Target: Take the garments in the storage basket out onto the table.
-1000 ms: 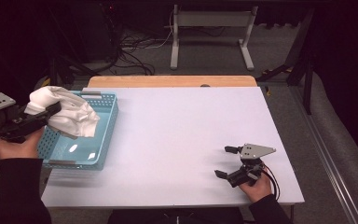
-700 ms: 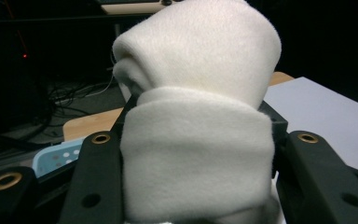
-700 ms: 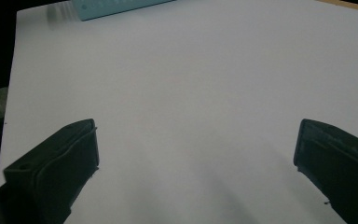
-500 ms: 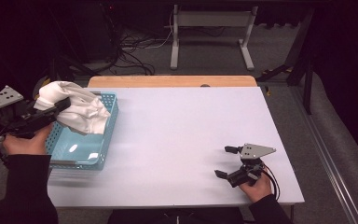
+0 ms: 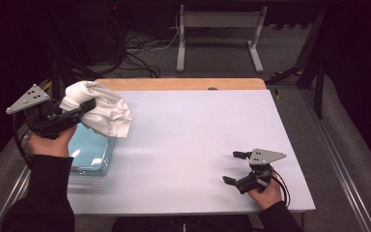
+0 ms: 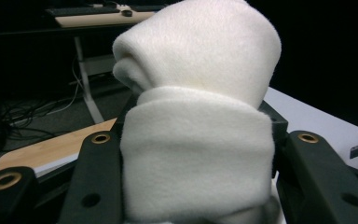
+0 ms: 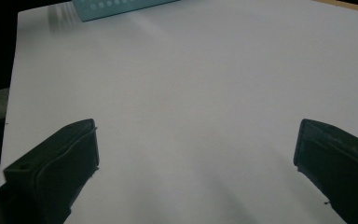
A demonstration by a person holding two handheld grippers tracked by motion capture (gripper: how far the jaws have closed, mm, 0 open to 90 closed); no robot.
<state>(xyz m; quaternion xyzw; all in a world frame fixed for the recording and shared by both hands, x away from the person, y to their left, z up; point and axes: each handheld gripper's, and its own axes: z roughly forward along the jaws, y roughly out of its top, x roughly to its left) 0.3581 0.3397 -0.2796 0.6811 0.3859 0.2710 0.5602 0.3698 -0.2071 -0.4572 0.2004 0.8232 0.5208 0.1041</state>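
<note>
White cloth clamped in the left gripper, held up over the blue basket at the tabletop's left edge.

In the left gripper view the black jaws press in on either side of a thick, fleecy fold of the cloth, which bulges in a soft rounded roll above them; the rest hangs crumpled over the basket's far end in the high view. The basket is a light blue rectangular plastic tray with rows of small round holes along its wall; its visible floor looks bare, though the cloth and hand hide part of it. The right gripper rests low at the near right of the smooth white tabletop, its jaws spread wide apart with nothing between them, bare tabletop showing in the gap.
</note>
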